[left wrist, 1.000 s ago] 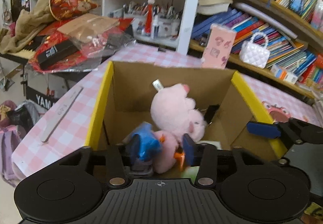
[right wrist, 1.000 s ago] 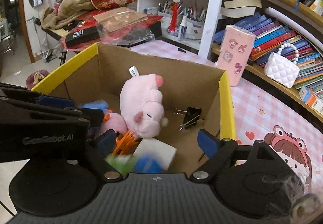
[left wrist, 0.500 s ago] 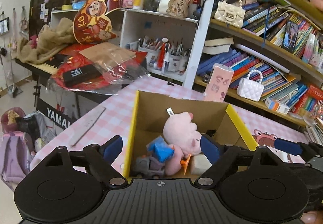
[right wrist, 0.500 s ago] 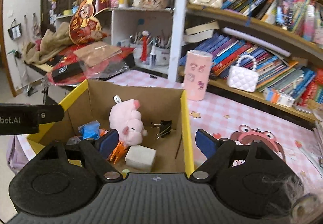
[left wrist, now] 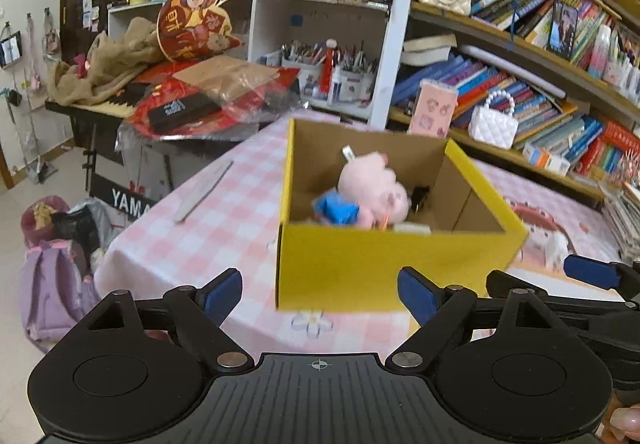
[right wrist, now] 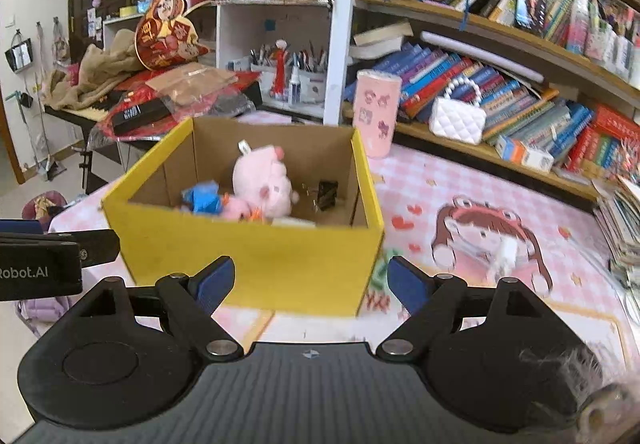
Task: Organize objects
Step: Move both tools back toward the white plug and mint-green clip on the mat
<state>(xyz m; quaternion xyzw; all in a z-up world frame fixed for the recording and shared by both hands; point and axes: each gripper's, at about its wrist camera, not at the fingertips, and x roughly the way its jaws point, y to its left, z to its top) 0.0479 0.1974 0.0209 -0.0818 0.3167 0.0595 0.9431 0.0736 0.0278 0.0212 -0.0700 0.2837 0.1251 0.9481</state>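
A yellow cardboard box (left wrist: pixel 384 268) (right wrist: pixel 256 264) stands on the pink checked tablecloth. Inside it lie a pink plush pig (left wrist: pixel 370 184) (right wrist: pixel 262 180), a blue toy (left wrist: pixel 336 210) (right wrist: pixel 202 198), a black binder clip (right wrist: pixel 326 194) and a white block (left wrist: pixel 412 228). My left gripper (left wrist: pixel 320 294) hangs open in front of the box's near wall, with nothing between its fingers. Just as empty and open, my right gripper (right wrist: pixel 310 284) sits before the same wall. Each gripper shows at the edge of the other's view.
A pink sticker-covered cup (right wrist: pixel 376 112) and a white quilted handbag (right wrist: pixel 458 120) stand behind the box by the bookshelf. A grey ruler (left wrist: pixel 202 186) lies on the cloth at the left. A purple backpack (left wrist: pixel 52 268) sits on the floor beyond the table's left edge.
Both grippers have pulled back out of the box to its near side. The left jaws widened and left the blue toy lying in the box.
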